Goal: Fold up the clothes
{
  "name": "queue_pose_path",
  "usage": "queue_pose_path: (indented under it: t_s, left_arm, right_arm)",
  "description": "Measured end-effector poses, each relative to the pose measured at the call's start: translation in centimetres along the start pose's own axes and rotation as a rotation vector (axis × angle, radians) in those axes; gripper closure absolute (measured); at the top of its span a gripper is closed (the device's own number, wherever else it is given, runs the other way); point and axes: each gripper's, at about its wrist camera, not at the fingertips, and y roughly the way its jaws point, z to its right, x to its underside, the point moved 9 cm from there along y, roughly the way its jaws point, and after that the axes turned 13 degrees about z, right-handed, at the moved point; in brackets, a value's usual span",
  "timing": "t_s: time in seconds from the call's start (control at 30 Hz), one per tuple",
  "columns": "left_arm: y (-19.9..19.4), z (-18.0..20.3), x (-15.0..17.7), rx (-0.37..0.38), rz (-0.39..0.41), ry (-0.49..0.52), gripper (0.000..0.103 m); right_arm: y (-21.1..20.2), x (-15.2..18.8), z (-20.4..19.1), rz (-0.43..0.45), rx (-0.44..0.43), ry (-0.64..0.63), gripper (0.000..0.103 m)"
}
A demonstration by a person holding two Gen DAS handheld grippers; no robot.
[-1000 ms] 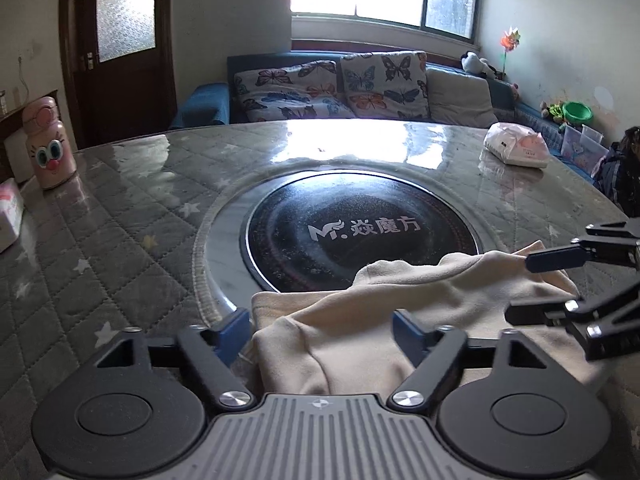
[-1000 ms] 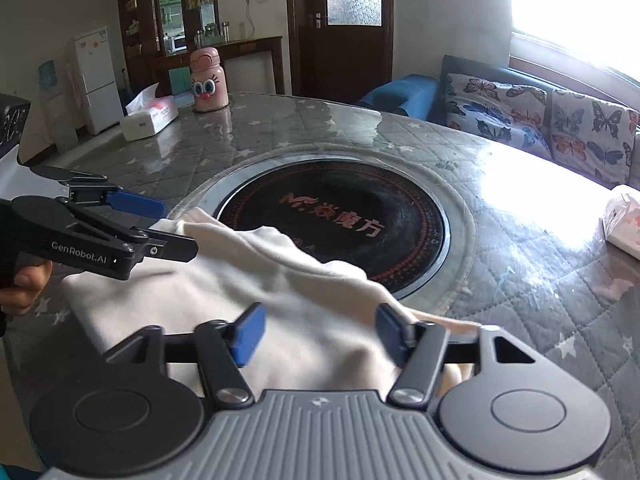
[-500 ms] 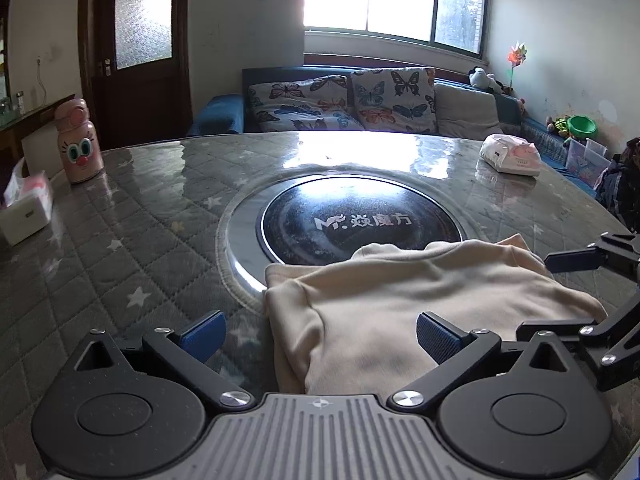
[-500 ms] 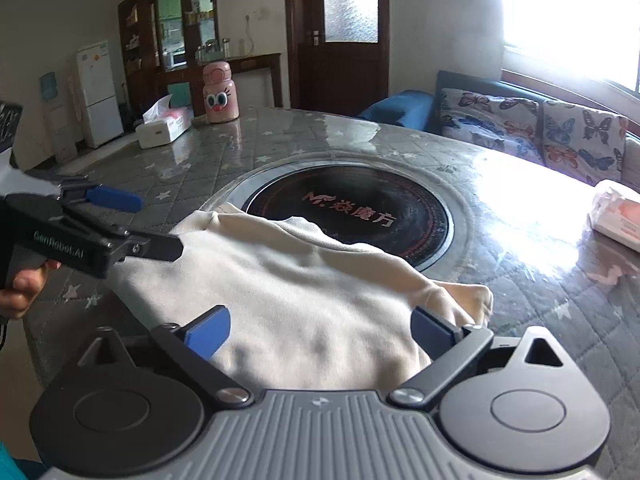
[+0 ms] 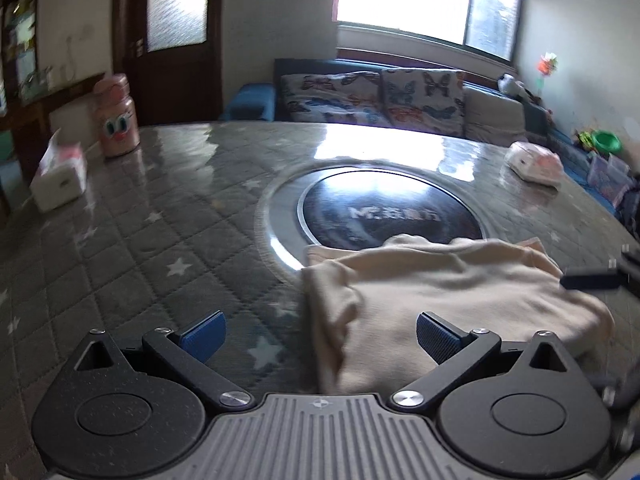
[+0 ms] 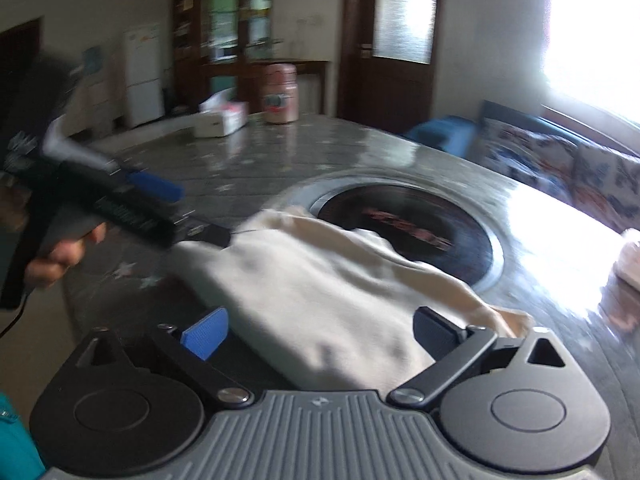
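Note:
A cream garment [image 5: 448, 288] lies folded on the round table, partly over the black centre disc [image 5: 384, 212]; it also shows in the right wrist view [image 6: 332, 300]. My left gripper [image 5: 318, 334] is open and empty, over the garment's left edge. My right gripper [image 6: 320, 330] is open and empty, at the garment's near edge. The left gripper's fingers [image 6: 156, 188] show in the right wrist view, left of the garment. One right finger [image 5: 592, 280] shows at the far right of the left wrist view.
A pink bottle [image 5: 117, 116] and a white tissue box [image 5: 60, 176] stand at the table's far left. A pink-white pack [image 5: 536, 162] lies at the far right. The quilted star-print table cover [image 5: 160, 232] spreads around. A sofa stands behind the table.
Both grippers have let go of the garment and opened wide. They have drawn back and swung left. The garment has settled flat on the table.

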Motion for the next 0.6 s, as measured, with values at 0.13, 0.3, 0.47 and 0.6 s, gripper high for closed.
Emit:
queue_pose_path:
  t_s: [0.13, 0.3, 0.47, 0.6]
  left_arm:
    - [0.2, -2.3, -0.4, -0.032, 0.002, -0.078, 0.000]
    - [0.5, -4.2, -0.7, -0.028, -0.008, -0.183, 0.000]
    - [1.0, -4.7, -0.4, 0.031, -0.043, -0.320, 0.001]
    - [1.6, -4.6, 0.2, 0.067, -0.080, -0.418, 0.004]
  right_arm:
    - [1.8, -0.7, -3.6, -0.017, -0.081, -0.109, 0.015]
    - [4.2, -0.8, -7.1, -0.044, -0.145, -0.243, 0.026]
    - [6.4, -0.8, -9.3, -0.077, -0.181, -0.316, 0.052]
    - [6.8, -1.5, -8.9, -0.061, -0.171, -0.272, 0.079]
